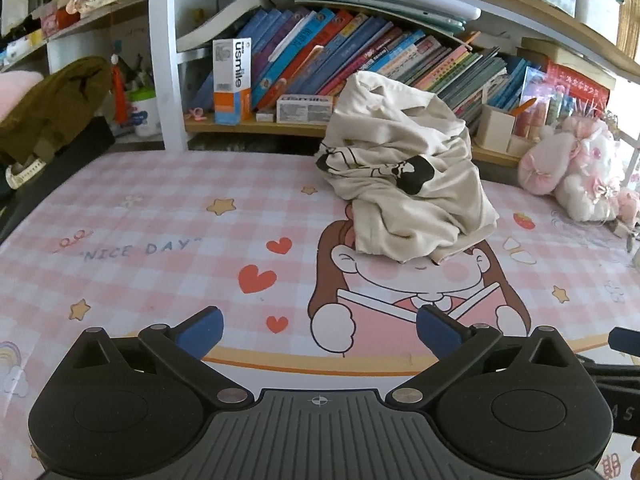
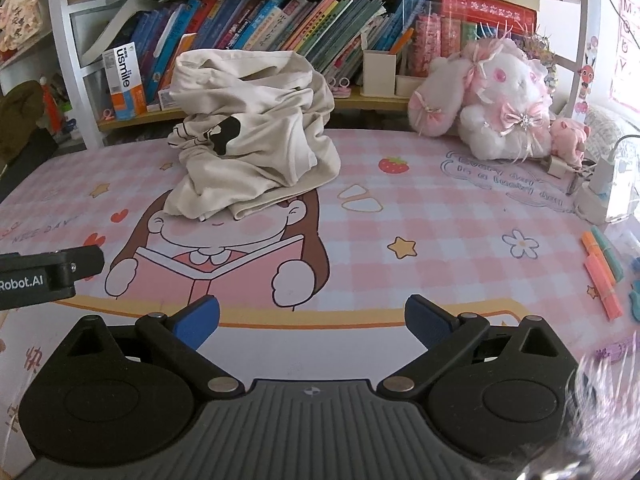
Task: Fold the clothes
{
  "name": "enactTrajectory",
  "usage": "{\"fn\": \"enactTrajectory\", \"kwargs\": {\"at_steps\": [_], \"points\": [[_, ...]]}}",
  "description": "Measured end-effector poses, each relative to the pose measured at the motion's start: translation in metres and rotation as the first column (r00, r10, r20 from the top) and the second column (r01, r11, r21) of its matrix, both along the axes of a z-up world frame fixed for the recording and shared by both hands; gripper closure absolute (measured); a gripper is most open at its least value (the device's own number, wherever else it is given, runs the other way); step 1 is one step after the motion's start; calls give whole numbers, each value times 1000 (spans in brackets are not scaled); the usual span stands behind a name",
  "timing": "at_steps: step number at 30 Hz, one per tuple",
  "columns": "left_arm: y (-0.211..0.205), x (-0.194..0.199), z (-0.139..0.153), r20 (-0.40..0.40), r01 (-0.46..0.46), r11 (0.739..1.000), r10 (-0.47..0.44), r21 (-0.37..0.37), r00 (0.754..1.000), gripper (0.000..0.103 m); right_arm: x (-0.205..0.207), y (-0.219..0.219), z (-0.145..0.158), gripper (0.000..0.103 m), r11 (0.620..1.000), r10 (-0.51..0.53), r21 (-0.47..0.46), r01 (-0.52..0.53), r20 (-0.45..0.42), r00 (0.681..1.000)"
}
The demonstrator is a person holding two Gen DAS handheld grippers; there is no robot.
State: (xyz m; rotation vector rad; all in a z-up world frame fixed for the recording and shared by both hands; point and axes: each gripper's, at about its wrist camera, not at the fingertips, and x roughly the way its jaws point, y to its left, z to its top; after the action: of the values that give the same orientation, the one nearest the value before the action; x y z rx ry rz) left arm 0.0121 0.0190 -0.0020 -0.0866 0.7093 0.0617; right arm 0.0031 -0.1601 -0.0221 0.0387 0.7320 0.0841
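Left claw (image 1: 320,330), right claw (image 2: 312,320): both agape, empty.

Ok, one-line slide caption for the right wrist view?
Open right gripper faces a crumpled cream garment heaped on the pink checked mat.

garment (image 1: 408,168): soft matt cloth, creased | mat (image 1: 160,216): smooth, slight sheen | gripper pads (image 1: 202,332): blue, ribbed

The setting is a home study or child's bedroom. A desk carries a pink checked cartoon mat (image 1: 160,220). Crowded bookshelves (image 2: 256,28) and a plush rabbit (image 2: 504,100) stand behind.
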Motion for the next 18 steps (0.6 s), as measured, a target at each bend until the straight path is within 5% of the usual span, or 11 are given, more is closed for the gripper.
{"fn": "enactTrajectory", "kwargs": {"at_steps": [18], "points": [[-7, 17, 1, -12, 17, 1000, -17, 2, 1000, 0, 26, -9, -1, 2, 998, 65, 7, -65, -7, 998]]}}
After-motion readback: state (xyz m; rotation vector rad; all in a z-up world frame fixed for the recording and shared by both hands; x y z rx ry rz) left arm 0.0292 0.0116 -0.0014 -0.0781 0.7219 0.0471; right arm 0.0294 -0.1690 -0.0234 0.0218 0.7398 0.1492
